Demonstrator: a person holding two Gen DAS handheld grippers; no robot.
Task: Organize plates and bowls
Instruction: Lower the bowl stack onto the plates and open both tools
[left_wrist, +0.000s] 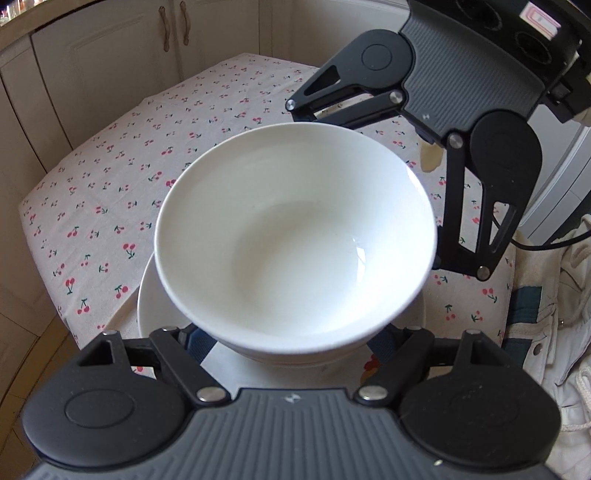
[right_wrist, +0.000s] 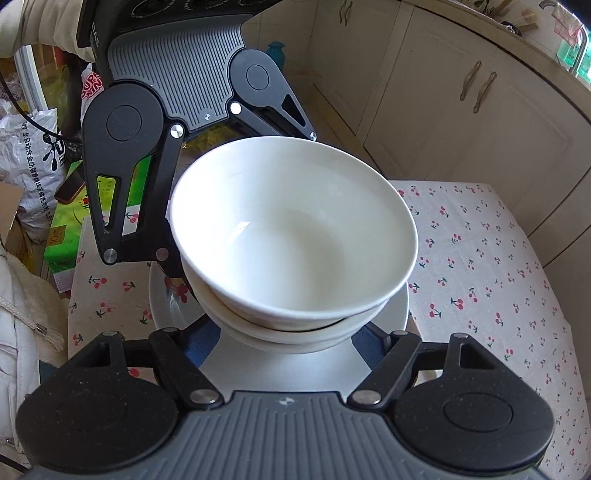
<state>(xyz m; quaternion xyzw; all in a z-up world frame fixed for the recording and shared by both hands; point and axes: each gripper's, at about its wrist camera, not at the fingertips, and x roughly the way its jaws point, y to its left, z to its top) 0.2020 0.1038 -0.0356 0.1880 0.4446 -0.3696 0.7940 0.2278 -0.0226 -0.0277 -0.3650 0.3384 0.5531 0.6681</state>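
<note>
A stack of nested white bowls (left_wrist: 295, 236) (right_wrist: 291, 229) stands over a white plate (left_wrist: 147, 295) (right_wrist: 397, 310) on a table with a cherry-print cloth (left_wrist: 110, 206) (right_wrist: 498, 280). My left gripper (left_wrist: 291, 347) reaches in from the near side in its own view. Its blue pads (left_wrist: 195, 343) sit against the lowest bowl on both sides, shut on the stack. My right gripper (right_wrist: 284, 343) holds the stack the same way from the opposite side, its blue pads (right_wrist: 369, 339) against the bottom bowl. The fingertips of both are hidden under the bowls.
Cream cupboards with curved handles (left_wrist: 173, 26) (right_wrist: 476, 88) stand beyond the table. A green box (right_wrist: 66, 229) and a printed bag (right_wrist: 33, 173) lie off one table edge. A white coat (left_wrist: 554, 332) is at the side. The cloth has a tan stain (left_wrist: 430, 158).
</note>
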